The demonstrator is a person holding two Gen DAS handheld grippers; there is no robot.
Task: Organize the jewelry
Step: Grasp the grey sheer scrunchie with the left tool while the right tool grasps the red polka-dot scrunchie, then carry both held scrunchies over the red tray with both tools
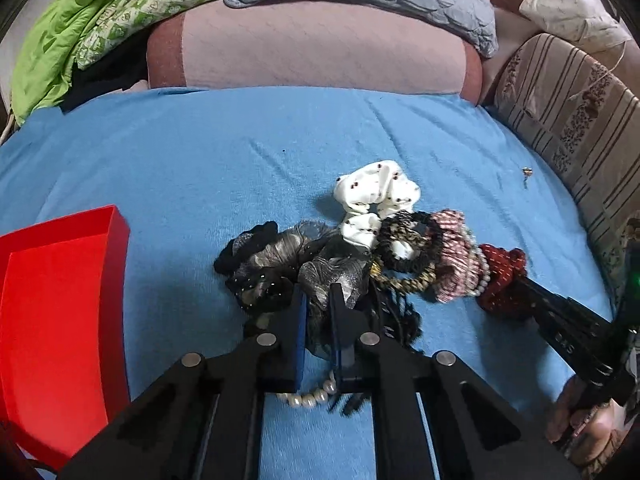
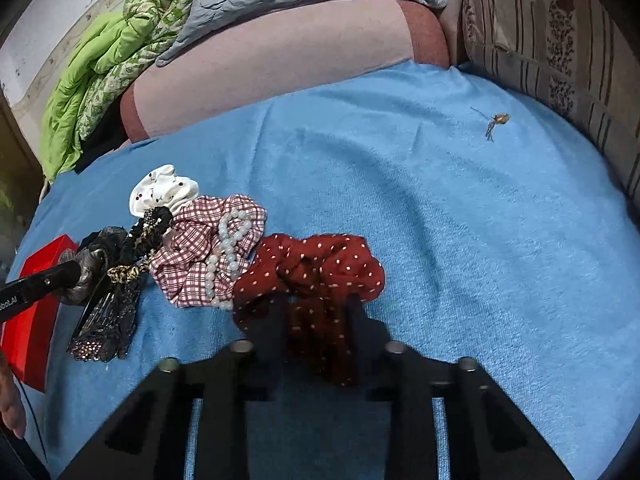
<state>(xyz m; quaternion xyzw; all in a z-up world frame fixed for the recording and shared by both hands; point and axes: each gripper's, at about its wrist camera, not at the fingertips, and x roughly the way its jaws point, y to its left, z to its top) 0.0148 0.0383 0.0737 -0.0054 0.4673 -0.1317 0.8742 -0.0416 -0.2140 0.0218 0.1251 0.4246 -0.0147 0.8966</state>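
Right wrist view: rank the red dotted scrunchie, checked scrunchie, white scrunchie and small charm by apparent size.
1. red dotted scrunchie, though it lies nearest the camera
2. checked scrunchie
3. white scrunchie
4. small charm, lying farthest off

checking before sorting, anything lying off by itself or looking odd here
One small gold-toned trinket lies alone on the blue sheet, far from the tangled pile of scrunchies and pearl beads. Nothing looks damaged or spilled.
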